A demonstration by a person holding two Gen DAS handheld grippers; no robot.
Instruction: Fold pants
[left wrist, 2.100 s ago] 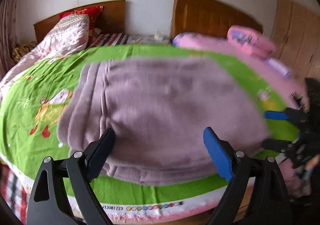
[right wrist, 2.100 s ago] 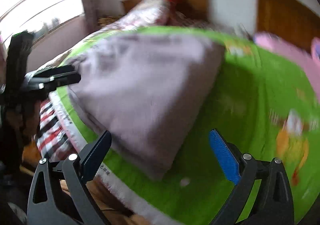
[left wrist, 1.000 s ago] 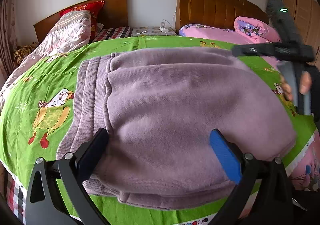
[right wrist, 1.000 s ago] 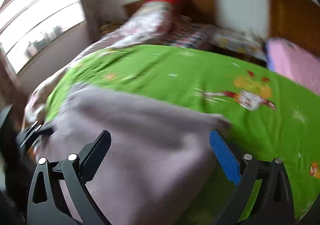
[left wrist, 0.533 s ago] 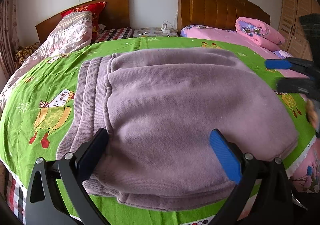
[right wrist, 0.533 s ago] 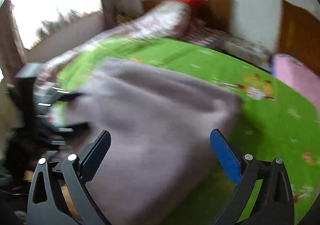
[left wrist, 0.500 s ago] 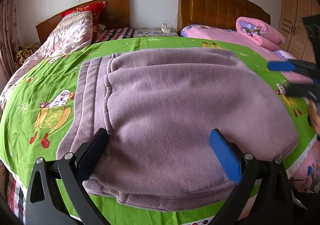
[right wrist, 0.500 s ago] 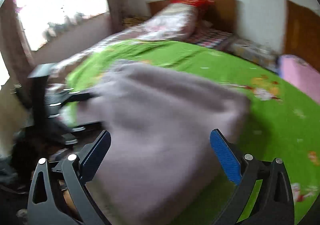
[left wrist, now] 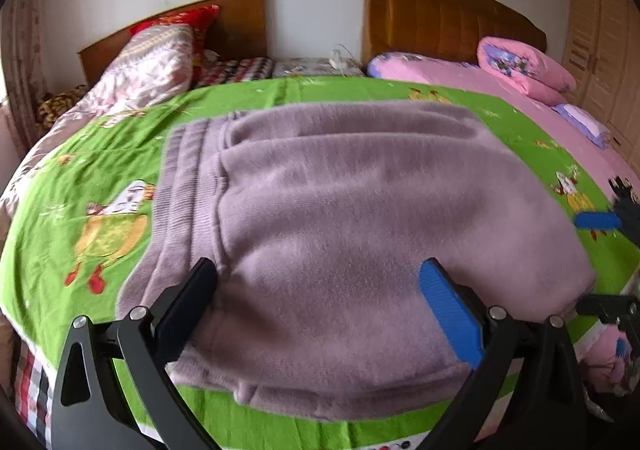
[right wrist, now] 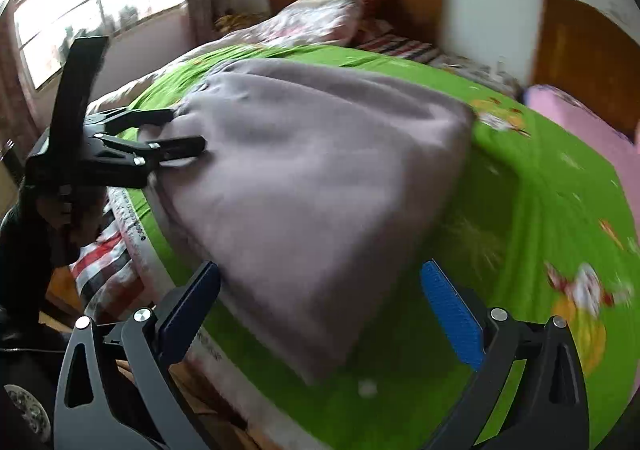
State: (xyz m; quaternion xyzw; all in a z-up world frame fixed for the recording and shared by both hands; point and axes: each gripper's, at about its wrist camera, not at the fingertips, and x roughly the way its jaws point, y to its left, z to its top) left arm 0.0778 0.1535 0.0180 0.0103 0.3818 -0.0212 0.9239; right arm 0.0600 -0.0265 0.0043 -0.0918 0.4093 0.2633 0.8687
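Note:
The folded mauve fleece pants [left wrist: 344, 218] lie on the green cartoon sheet [left wrist: 100, 170], ribbed waistband at the left. My left gripper [left wrist: 316, 290] is open, its fingers low over the near edge of the pants. My right gripper [right wrist: 320, 290] is open over the near right corner of the pants [right wrist: 304, 178]. In the right wrist view the left gripper [right wrist: 184, 132] reaches onto the pants' left edge. In the left wrist view the right gripper [left wrist: 600, 262] shows at the far right edge.
The bed's near edge [left wrist: 248, 426] runs just below the pants. A pink quilt [left wrist: 524, 66] and pink bed lie at the right, patterned bedding [left wrist: 148, 66] at the back left. A window [right wrist: 92, 6] is at the left in the right wrist view.
My right gripper has swung down from above the pants to their right edge. The left gripper and the pants have stayed in place.

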